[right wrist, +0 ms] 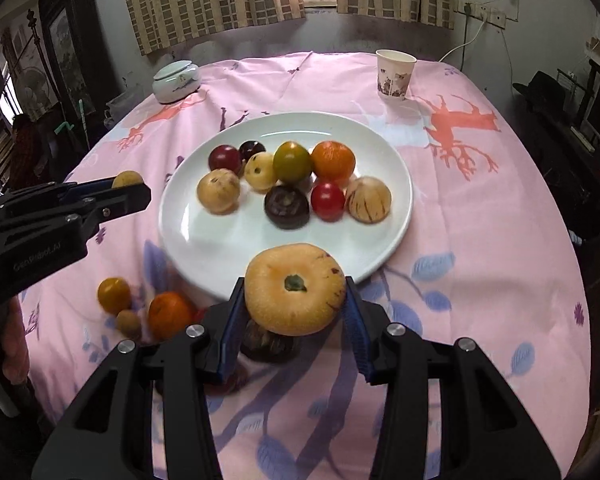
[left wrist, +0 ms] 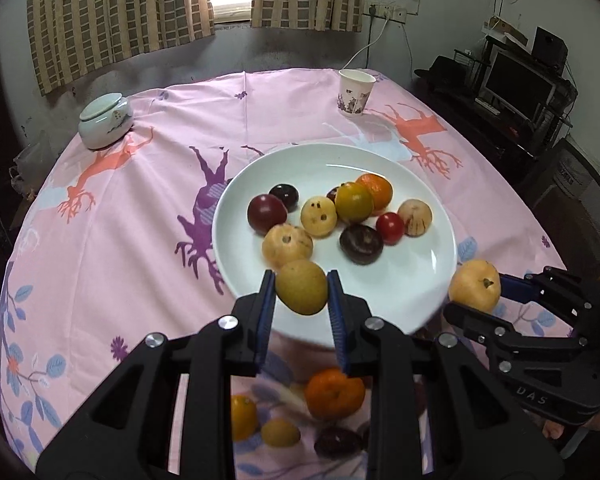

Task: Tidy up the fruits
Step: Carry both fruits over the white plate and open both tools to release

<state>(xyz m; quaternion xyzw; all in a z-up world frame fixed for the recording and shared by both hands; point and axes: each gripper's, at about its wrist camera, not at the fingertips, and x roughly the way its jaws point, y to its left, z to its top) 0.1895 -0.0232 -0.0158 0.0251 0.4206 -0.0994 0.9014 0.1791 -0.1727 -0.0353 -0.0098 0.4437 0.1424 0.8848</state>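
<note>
Fruits are mid-transfer — my left gripper [left wrist: 301, 294] clamps a small yellow-brown fruit [left wrist: 301, 287], my right gripper [right wrist: 296, 300] a pale melon [right wrist: 295, 289], both at the plate's [right wrist: 204, 236] 6 o'clock rim — next I judge: carry inward, release

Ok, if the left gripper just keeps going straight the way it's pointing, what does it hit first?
Probably the pale yellow fruit on the near side of the white plate, just ahead of the left gripper and the small fruit it holds. If it passes above, the way looks free; height is unclear.
</note>
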